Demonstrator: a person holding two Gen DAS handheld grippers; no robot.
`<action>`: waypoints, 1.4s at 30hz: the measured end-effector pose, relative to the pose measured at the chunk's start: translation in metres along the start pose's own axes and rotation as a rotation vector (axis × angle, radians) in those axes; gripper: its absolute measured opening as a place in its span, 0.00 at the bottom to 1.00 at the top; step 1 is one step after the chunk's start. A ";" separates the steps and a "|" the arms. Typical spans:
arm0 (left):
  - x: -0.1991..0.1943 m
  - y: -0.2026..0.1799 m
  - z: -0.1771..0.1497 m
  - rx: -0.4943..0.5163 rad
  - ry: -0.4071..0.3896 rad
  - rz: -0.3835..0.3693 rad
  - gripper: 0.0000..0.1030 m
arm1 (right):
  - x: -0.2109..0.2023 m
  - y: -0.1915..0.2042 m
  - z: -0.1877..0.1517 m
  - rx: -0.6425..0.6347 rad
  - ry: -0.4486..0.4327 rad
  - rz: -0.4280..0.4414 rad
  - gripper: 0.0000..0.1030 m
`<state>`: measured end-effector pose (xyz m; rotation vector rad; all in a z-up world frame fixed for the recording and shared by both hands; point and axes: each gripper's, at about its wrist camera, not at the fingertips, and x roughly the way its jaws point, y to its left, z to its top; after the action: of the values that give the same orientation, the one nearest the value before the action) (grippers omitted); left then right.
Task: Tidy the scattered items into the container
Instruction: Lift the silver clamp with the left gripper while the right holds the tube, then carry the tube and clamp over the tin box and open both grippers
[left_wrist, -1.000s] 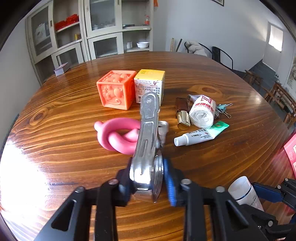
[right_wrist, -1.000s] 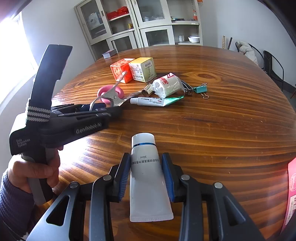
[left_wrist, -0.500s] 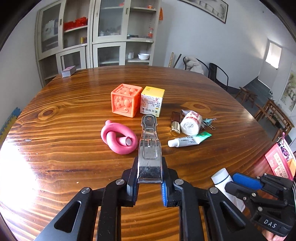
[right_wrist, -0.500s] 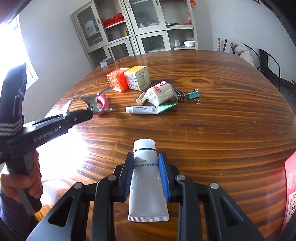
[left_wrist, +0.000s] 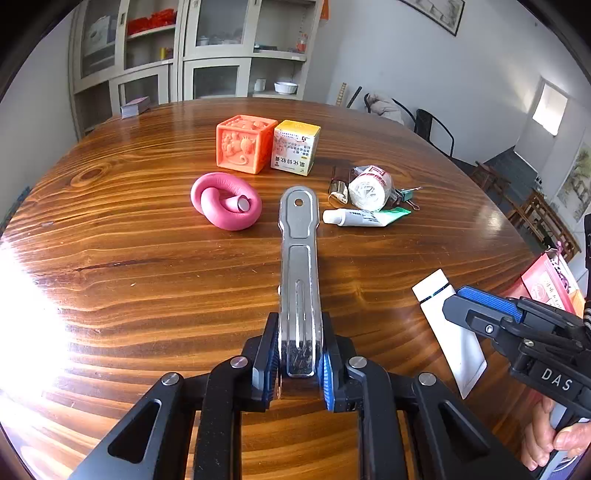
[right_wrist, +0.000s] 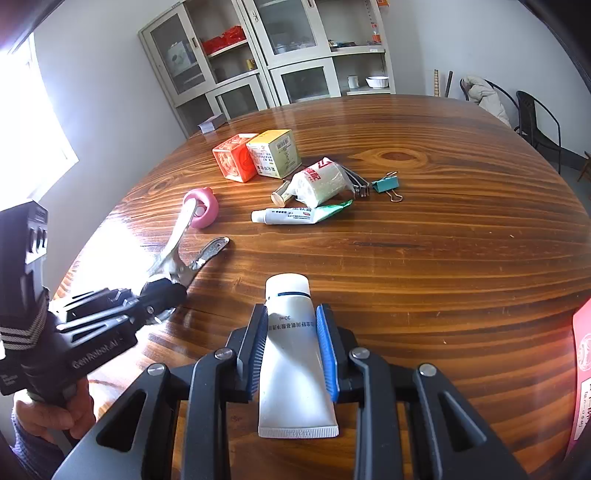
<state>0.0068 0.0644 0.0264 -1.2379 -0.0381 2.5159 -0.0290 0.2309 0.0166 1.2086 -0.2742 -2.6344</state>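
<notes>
L tool (left_wrist: 298, 369) clamped on metal clamp (left_wrist: 299, 266), held above worktop (left_wrist: 147, 280). R tool (right_wrist: 291, 345) pinches white tube (right_wrist: 293, 354), lifted near worktop's front edge. Rest clustered mid-worktop: pink ring (left_wrist: 225, 205), orange cube (left_wrist: 243, 147), yellow box (left_wrist: 295, 150), small tube (left_wrist: 364, 217), tissue pack (left_wrist: 371, 187). Wide bare wood L side & front. Red package (right_wrist: 581, 373) at R edge.

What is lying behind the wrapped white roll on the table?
Behind the wrapped white roll in the right wrist view lie metal clips and, farther off, a teal binder clip. The roll covers the metal clips' near ends, so their number cannot be told.
</notes>
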 end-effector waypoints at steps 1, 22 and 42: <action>0.000 -0.001 0.001 0.000 0.000 0.000 0.21 | 0.000 -0.001 0.000 0.005 0.002 0.004 0.29; 0.009 -0.011 0.015 0.051 -0.007 0.051 0.22 | 0.008 0.014 -0.005 -0.074 0.016 -0.035 0.35; -0.029 -0.036 0.010 0.073 -0.109 -0.038 0.22 | -0.086 -0.012 -0.036 0.123 -0.231 -0.058 0.35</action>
<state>0.0259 0.0909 0.0609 -1.0613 0.0040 2.5259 0.0509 0.2636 0.0525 0.9578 -0.4538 -2.8475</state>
